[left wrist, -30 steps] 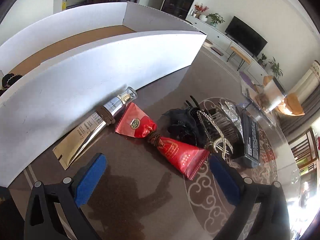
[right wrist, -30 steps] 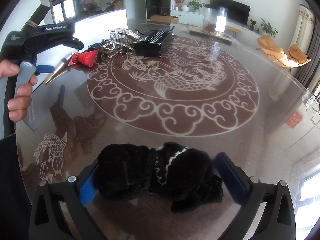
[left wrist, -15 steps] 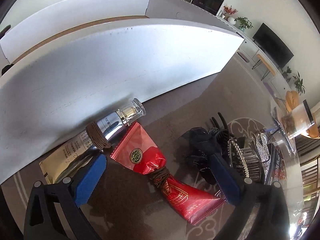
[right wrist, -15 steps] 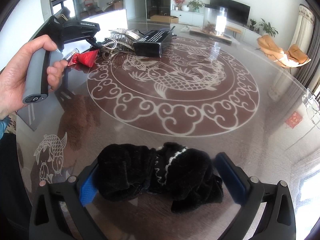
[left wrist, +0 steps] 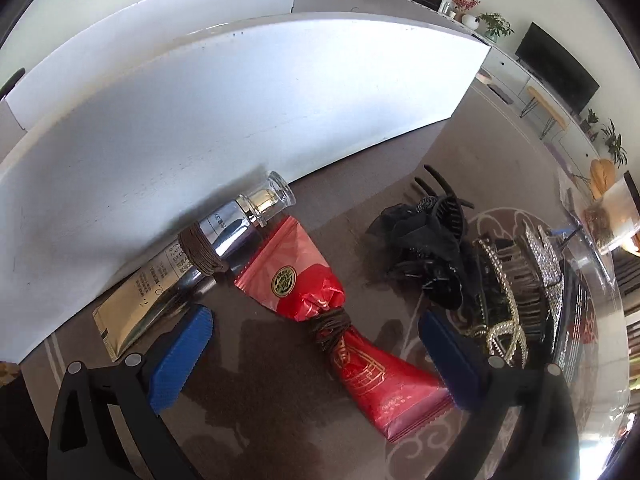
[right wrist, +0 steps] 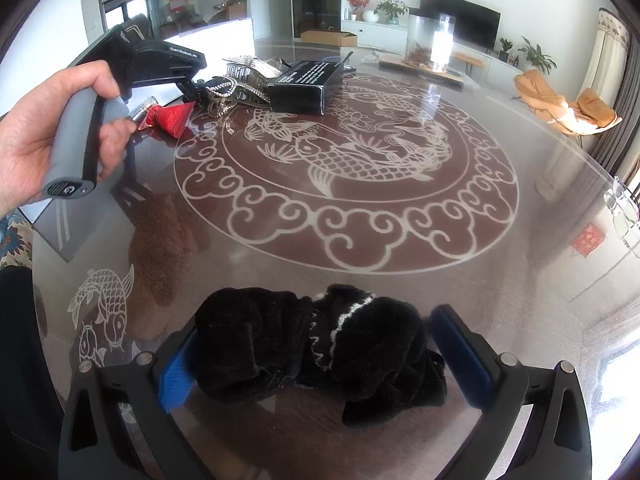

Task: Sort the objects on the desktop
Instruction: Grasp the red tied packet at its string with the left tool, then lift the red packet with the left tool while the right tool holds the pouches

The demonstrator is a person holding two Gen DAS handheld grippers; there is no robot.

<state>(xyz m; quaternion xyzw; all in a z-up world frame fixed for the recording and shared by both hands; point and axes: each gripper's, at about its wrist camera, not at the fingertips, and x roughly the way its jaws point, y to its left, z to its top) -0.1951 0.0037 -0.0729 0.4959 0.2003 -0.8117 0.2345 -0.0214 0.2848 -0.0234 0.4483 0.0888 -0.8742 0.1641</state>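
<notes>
Red packets (left wrist: 344, 320), two of them bound by a brown hair tie, lie right between my left tongs (left wrist: 316, 356), whose jaws are spread wide and grip nothing. Step in hand, I judge: lining up a grab on that bundle. Ahead-left of these tongs sits a gold tube with a silver cap (left wrist: 208, 256), against the white box wall (left wrist: 240, 92). Ahead-right: black hair clips (left wrist: 428, 240) and rhinestone combs (left wrist: 532, 256).

My right tongs (right wrist: 312, 360) are open too, straddling a black fuzzy cloth (right wrist: 320, 344) on the glass surface (right wrist: 520, 280); the left pad seems to touch it, the right is clear.

Next: lower the left tongs, pinch at the tied waist, lift over the wall. The foil looks slippery.
</notes>
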